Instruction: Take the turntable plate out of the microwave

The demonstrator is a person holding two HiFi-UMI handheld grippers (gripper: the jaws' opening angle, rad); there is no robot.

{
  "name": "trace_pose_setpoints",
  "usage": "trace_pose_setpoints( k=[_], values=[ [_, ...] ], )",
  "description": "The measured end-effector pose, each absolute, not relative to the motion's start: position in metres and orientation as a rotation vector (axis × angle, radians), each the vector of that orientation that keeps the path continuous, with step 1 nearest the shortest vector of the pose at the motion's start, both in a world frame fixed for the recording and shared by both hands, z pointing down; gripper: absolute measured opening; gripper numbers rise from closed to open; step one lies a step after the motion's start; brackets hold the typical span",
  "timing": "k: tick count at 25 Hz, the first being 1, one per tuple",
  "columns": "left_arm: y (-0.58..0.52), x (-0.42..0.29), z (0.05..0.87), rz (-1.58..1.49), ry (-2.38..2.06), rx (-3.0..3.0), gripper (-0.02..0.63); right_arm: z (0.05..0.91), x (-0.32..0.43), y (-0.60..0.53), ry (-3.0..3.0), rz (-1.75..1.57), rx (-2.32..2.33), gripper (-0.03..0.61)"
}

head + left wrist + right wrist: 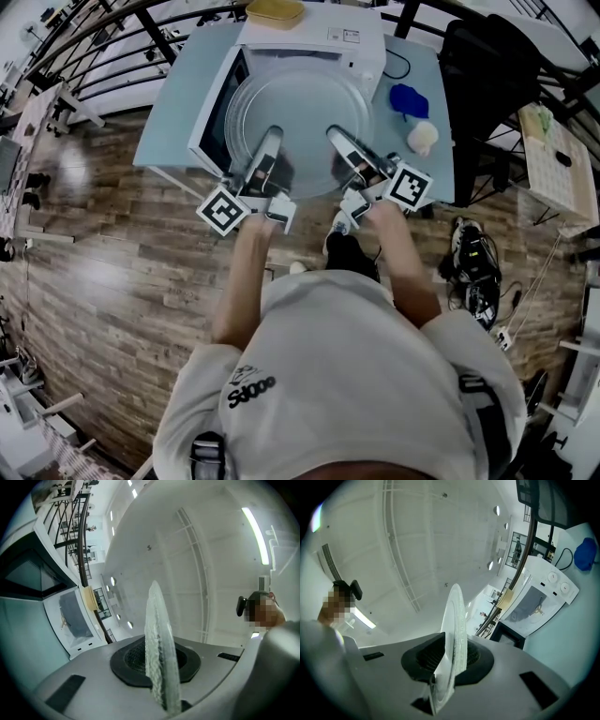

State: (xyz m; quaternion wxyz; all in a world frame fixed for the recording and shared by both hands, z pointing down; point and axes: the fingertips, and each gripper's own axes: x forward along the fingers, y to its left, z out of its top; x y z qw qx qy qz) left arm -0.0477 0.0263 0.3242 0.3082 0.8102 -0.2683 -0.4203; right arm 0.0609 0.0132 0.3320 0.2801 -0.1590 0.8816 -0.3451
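The turntable plate [298, 112] is a round clear glass disc, held up in front of the white microwave [328, 37]. My left gripper [273, 139] is shut on its near left rim and my right gripper [335, 137] on its near right rim. In the left gripper view the plate [157, 634] stands edge-on, pinched between the jaws of the left gripper [164, 677], with the microwave [70, 616] at the left. In the right gripper view the plate [454, 620] likewise rises edge-on out of the right gripper [446, 665], with the microwave [539, 602] at the right.
The microwave sits on a light blue table [173, 103] with its door [214, 117] swung open to the left. A yellow object [275, 11] lies on top of it. A blue cloth [409, 98] and a cream object [423, 137] lie on the table's right side. A black chair [487, 75] stands at the right.
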Motion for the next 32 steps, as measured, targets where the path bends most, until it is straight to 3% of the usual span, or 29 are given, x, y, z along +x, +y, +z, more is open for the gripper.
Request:
trace_pose_setpoints(
  k=[32],
  values=[
    [0.018, -0.052, 0.344, -1.118, -0.704, 2.11, 0.041, 0.352, 0.056, 0.005, 2.38, -0.946, -0.458, 0.041]
  ],
)
